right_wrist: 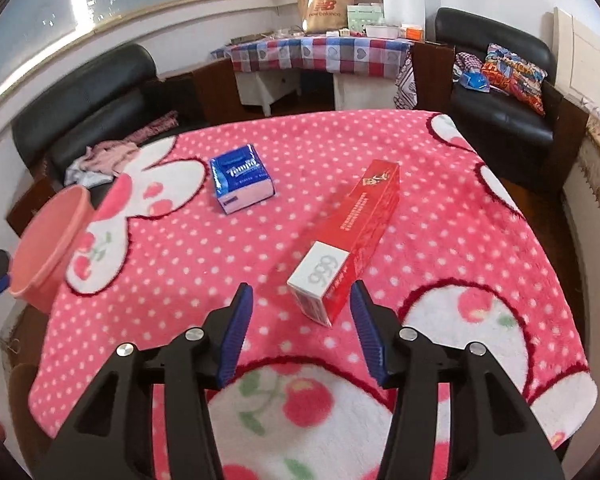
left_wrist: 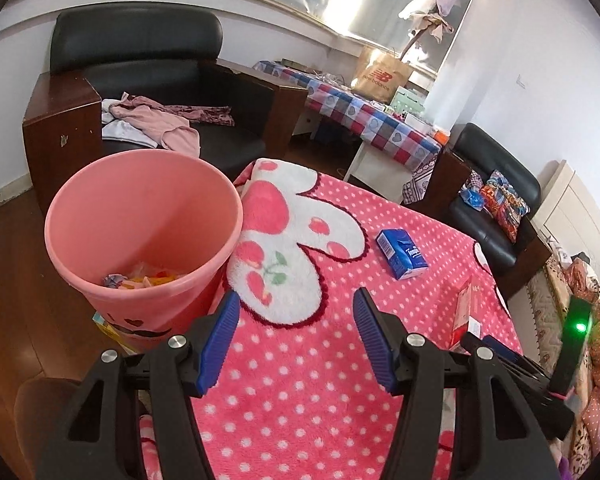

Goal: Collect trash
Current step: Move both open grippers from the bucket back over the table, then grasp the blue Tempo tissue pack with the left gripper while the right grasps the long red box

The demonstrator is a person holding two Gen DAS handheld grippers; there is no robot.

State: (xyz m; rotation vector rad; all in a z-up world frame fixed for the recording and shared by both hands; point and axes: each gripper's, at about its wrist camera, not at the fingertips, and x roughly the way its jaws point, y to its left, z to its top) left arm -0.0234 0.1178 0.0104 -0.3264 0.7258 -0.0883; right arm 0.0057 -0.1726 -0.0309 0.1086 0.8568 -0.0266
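Bin: I see the pink bin (left_wrist: 140, 236) at left of the left wrist view, standing just beside the edge of the surface (left_wrist: 300, 380), which is covered by a pink dotted blanket. Scraps already lie at its bottom, so I judge part of the collecting is done.
Remaining items: two. A blue tissue pack (right_wrist: 242, 178) lies upper left of centre in the right wrist view; a long red box (right_wrist: 352, 240) lies at centre, white end toward the camera. Both rest on the blanket, well apart from the bin.
Left gripper (left_wrist: 296, 344): jaws released, nothing between them, over bare blanket near the bin.
Right gripper (right_wrist: 300, 332): jaws released and empty; the white end of the red box sits just ahead of the tips, nearer the right-hand finger, not touched.
Step in hand: I judge the right gripper is lining up on the red box.
Left to do: grasp the red box, carry it to the bin, drop it; then repeat for the tissue pack, if it counts as trash.
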